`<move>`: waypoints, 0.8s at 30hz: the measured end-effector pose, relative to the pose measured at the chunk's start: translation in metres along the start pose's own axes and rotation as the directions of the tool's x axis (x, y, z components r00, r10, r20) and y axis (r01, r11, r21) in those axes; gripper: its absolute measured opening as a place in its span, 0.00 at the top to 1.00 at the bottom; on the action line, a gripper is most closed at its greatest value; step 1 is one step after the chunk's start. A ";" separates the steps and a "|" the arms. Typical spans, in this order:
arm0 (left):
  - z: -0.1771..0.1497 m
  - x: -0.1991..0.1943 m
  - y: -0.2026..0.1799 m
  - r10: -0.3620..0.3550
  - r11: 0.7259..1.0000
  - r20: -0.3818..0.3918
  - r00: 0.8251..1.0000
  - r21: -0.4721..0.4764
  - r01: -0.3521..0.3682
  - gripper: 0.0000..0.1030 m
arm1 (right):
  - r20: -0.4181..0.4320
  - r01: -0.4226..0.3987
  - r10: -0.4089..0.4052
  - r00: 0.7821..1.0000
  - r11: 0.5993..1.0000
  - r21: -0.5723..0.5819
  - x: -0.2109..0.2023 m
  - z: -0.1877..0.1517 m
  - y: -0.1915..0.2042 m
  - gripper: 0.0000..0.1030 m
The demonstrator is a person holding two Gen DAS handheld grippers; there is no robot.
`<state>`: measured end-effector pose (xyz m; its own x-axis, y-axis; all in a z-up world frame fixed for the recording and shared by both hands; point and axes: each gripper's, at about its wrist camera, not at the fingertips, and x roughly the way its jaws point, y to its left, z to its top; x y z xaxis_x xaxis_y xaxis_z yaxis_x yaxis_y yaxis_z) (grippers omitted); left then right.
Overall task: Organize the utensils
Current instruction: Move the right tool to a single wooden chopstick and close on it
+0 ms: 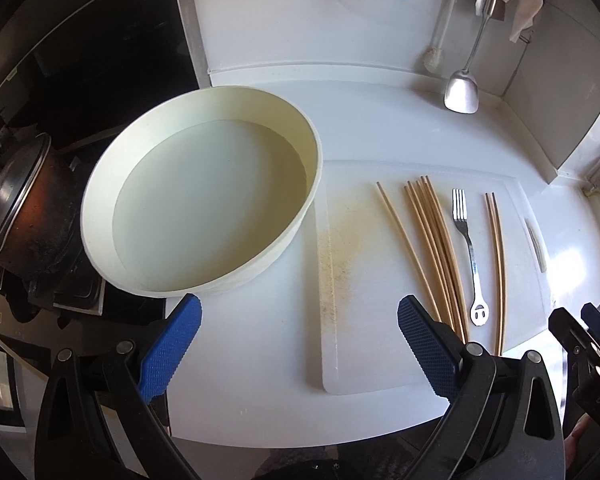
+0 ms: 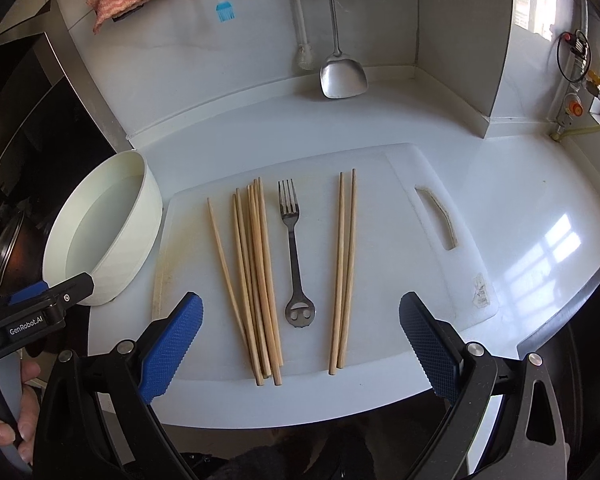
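Several wooden chopsticks lie in a bundle (image 2: 258, 280) on a white cutting board (image 2: 420, 208), with one chopstick (image 2: 224, 256) apart on the left. A metal fork (image 2: 294, 248) lies to the bundle's right, then a pair of chopsticks (image 2: 345, 268). A round cream container (image 2: 112, 232) stands left of the board. My right gripper (image 2: 300, 340) is open and empty above the board's near edge. My left gripper (image 1: 300, 340) is open and empty, between the container (image 1: 204, 208) and the bundle (image 1: 436, 248). The fork (image 1: 466, 248) and pair (image 1: 498, 264) also show in the left wrist view.
A metal spatula (image 2: 342, 76), a white brush (image 2: 304, 56) and a blue silicone brush (image 2: 225, 10) hang on the back wall. A dark pot with a lid (image 1: 16, 208) sits on the stove at left. Gas fittings (image 2: 576, 92) are at the far right.
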<state>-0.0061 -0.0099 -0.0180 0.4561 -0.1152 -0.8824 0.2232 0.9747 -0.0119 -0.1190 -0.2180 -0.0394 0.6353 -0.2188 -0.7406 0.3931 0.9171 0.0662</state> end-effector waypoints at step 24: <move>-0.019 0.059 -0.082 0.034 0.994 0.105 0.994 -0.107 -0.023 0.06 | 0.099 -0.101 0.106 0.989 0.993 -0.056 0.069 0.013 -0.098 0.09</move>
<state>-0.0136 -0.0935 -0.0776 0.5517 -0.1016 -0.8278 0.1190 0.9920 -0.0425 -0.1047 -0.3276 -0.0883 0.7363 -0.1520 -0.6594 0.2887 0.9519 0.1029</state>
